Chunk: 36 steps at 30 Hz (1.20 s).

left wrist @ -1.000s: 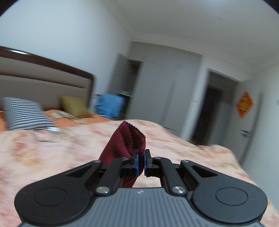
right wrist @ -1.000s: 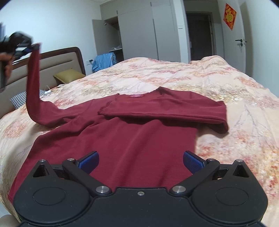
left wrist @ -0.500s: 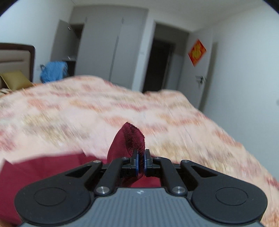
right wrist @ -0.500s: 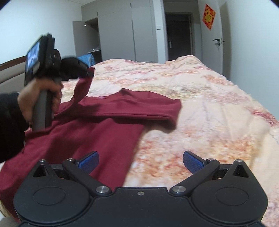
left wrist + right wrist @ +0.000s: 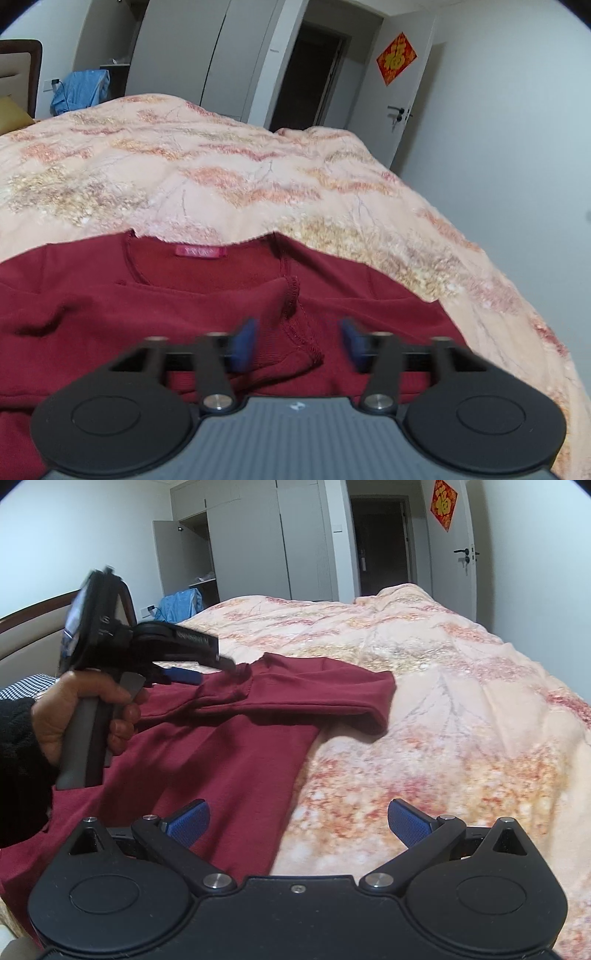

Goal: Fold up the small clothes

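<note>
Now the left gripper (image 5: 297,343) sits low over the dark red top (image 5: 110,295), just short of the neckline and its pink label (image 5: 201,252). A second ago it was held high, pinching the sleeve cuff (image 5: 291,295) with the sleeve hanging from it. Its jaws have just been opening: they stand about half apart, and the cuff lies slack between the blue pads (image 5: 245,341) (blurred in this view), neither pad pressing on it. That sleeve is now laid across the chest, over the other folded sleeve (image 5: 332,698). The top lies flat on the floral bedspread (image 5: 461,701). The right gripper (image 5: 297,825) hovers above the top's near edge, jaws wide and empty as before. A hand (image 5: 74,716) grips the left tool's handle.
</note>
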Each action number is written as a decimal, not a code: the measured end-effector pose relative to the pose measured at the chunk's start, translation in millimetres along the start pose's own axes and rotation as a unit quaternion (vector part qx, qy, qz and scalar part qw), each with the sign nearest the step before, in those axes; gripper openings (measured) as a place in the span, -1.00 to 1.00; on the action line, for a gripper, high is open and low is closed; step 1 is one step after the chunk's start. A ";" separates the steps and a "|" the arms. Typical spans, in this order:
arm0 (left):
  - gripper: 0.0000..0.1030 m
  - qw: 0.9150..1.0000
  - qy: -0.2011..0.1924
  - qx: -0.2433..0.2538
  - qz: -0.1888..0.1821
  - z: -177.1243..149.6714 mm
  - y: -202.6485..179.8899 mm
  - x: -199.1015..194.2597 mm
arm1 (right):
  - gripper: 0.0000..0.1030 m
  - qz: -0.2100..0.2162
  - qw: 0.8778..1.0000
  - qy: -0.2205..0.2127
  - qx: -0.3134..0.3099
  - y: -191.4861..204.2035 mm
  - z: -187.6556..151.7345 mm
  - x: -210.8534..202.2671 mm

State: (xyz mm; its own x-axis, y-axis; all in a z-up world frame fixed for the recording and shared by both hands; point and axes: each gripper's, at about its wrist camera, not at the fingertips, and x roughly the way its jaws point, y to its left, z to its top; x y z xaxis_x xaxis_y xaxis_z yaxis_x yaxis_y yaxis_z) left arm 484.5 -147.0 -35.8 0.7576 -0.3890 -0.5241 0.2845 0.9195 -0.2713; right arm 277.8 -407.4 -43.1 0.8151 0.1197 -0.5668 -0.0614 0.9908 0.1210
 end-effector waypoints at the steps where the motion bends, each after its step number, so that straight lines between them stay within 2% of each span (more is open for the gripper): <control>1: 0.30 1.000 -0.004 0.003 -0.001 1.4 1.1 -7.7 | 0.99 0.002 1.000 0.000 0.000 2.6 -0.1 2.1; 3: 0.45 1.000 -0.001 0.011 0.001 6.3 5.6 -22.3 | 0.99 0.007 1.000 0.002 -0.001 7.1 0.5 6.9; 6: 0.68 0.999 -0.005 0.012 0.029 10.6 19.3 -48.7 | 0.99 0.012 1.000 0.000 -0.005 13.7 3.2 14.8; 10: 0.79 0.997 -0.010 -0.008 0.077 8.1 53.2 -86.2 | 0.99 0.012 1.000 0.007 -0.002 22.2 8.2 25.8; 14: 0.86 0.992 -0.005 -0.048 0.113 -11.5 98.2 -127.1 | 0.99 0.021 1.000 0.017 -0.003 28.5 3.2 25.8; 17: 0.98 0.989 -0.005 -0.061 0.138 -36.9 127.3 -159.6 | 0.99 0.019 0.999 0.030 -0.006 30.3 -6.5 20.8; 19: 0.99 0.986 0.000 -0.071 0.149 -55.8 144.5 -180.4 | 0.99 0.017 0.999 0.040 -0.003 30.1 -14.0 14.8; 23: 0.99 0.981 0.031 -0.104 0.158 -95.8 172.2 -211.3 | 0.99 0.012 0.998 0.054 0.005 27.9 -27.5 -1.4; 26: 0.99 0.979 0.047 -0.131 0.152 -122.0 182.2 -227.9 | 0.99 0.009 0.998 0.060 0.015 27.1 -36.8 -14.5; 31: 0.98 0.984 0.049 -0.115 0.128 -147.3 171.0 -250.0 | 0.95 0.016 0.996 0.067 0.057 23.2 -53.7 -40.7; 34: 0.87 0.986 0.058 -0.124 0.101 -154.1 166.1 -258.4 | 0.82 0.020 0.995 0.063 0.069 22.9 -63.0 -57.3; 36: 0.72 0.986 0.065 -0.126 0.091 -159.1 163.1 -263.2 | 0.77 0.021 0.995 0.062 0.077 22.5 -68.3 -67.0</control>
State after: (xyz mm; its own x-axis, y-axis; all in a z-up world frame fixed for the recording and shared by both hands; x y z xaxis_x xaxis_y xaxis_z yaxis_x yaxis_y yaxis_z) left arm 238.0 96.4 -70.6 0.6957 -0.2388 -0.6775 -0.0155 0.9379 -0.3466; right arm 182.5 -388.8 -58.0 0.7363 0.1781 -0.6528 0.0017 0.9643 0.2649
